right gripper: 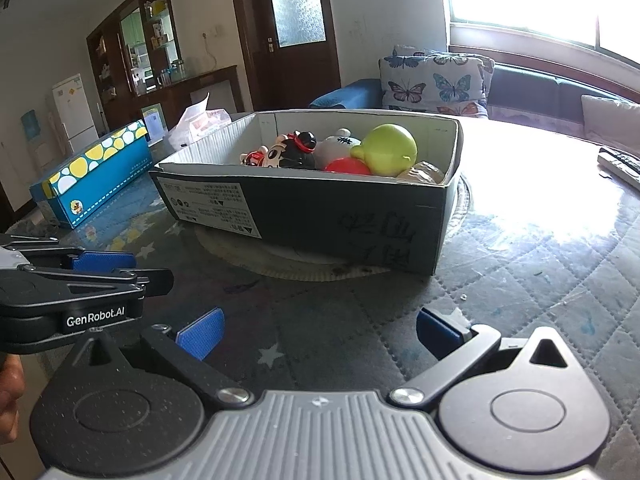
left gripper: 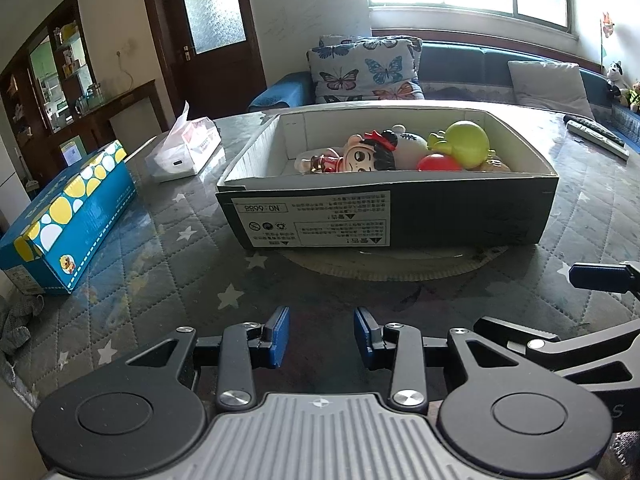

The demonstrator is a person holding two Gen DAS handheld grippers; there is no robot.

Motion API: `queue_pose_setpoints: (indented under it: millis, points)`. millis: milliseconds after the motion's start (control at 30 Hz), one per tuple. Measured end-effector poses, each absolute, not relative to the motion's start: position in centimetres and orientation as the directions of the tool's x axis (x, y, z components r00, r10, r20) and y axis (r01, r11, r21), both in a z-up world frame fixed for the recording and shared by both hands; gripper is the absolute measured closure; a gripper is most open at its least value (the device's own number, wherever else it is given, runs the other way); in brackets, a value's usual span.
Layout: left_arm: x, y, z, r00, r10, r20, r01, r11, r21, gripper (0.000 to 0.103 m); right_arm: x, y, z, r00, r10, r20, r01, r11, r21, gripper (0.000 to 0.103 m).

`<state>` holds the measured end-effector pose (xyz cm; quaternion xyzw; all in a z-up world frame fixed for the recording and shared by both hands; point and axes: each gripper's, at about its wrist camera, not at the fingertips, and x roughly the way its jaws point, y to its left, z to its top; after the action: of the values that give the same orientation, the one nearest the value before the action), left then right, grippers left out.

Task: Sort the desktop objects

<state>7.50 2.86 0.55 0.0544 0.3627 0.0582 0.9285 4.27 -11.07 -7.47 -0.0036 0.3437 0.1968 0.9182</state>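
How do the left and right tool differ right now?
The left tool has its pads a narrow gap apart; the right tool is spread much wider. The left tool faces the cardboard box's labelled end, the right tool its handwritten corner. Both are empty, low over the table.

Left gripper [left gripper: 321,336]: black linkage arms are joined by silver round-head screws. Blue pads [left gripper: 280,330] are fitted to the inner finger faces. Two black round housings, each with a recessed disc, are set either side of a grey ribbed plate bearing a small cross mark.

Right gripper [right gripper: 320,330]: the same build is noted, with black arms having triangular cut-outs, silver screws, blue pads [right gripper: 200,334], and a grey ribbed plate.

Seen from the right wrist, white lettering "GenRobot.AI" is printed on the left gripper's black side.
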Motion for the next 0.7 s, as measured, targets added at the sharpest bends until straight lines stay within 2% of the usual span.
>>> queue_pose_setpoints:
  millis: [700]
  points:
    - [9.1,3.5,0.8,0.722,0.157,-0.674,-0.079,0.986,0.145,0.065,6.0,-10.3,-7.8,0.667,0.348,-0.659,-0.353,0.926,0.131,0.0]
